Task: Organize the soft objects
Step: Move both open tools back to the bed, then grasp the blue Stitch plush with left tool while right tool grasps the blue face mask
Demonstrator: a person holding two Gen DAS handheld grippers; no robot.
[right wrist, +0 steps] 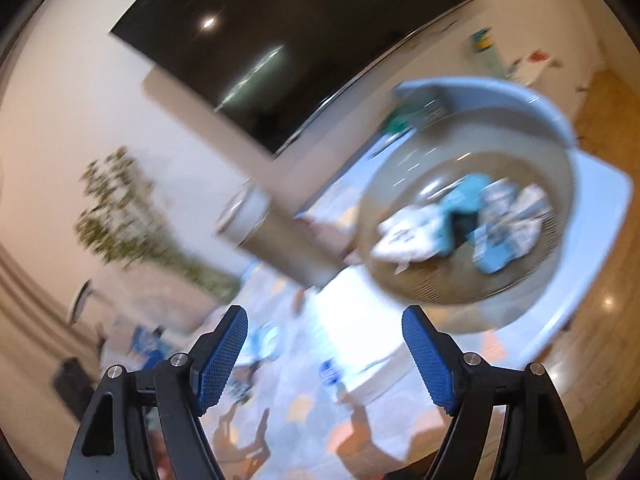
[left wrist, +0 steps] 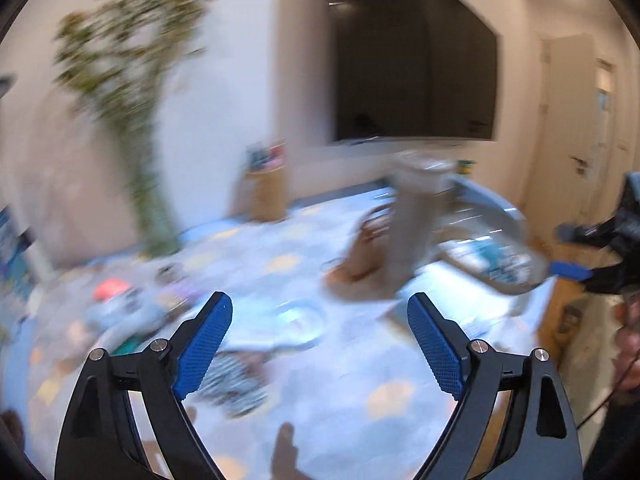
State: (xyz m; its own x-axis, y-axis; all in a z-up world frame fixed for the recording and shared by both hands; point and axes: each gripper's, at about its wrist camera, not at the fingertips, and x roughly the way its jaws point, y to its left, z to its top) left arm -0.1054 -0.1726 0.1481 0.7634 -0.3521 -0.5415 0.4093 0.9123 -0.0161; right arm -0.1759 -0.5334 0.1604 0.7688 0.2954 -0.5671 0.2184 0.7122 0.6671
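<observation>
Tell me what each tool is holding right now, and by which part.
Nothing is held. The left tool and the right tool both have their jaws spread wide with only blurred background showing between them.

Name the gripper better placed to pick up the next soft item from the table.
Left, probably. The left gripper is open and low over scattered soft items; the right gripper, also open, faces the basket.

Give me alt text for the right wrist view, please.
The open, empty right gripper points, through heavy motion blur, toward a round mesh basket holding white and blue soft items on a patterned mat. A dark wall screen and a leafy plant lie behind.
</observation>
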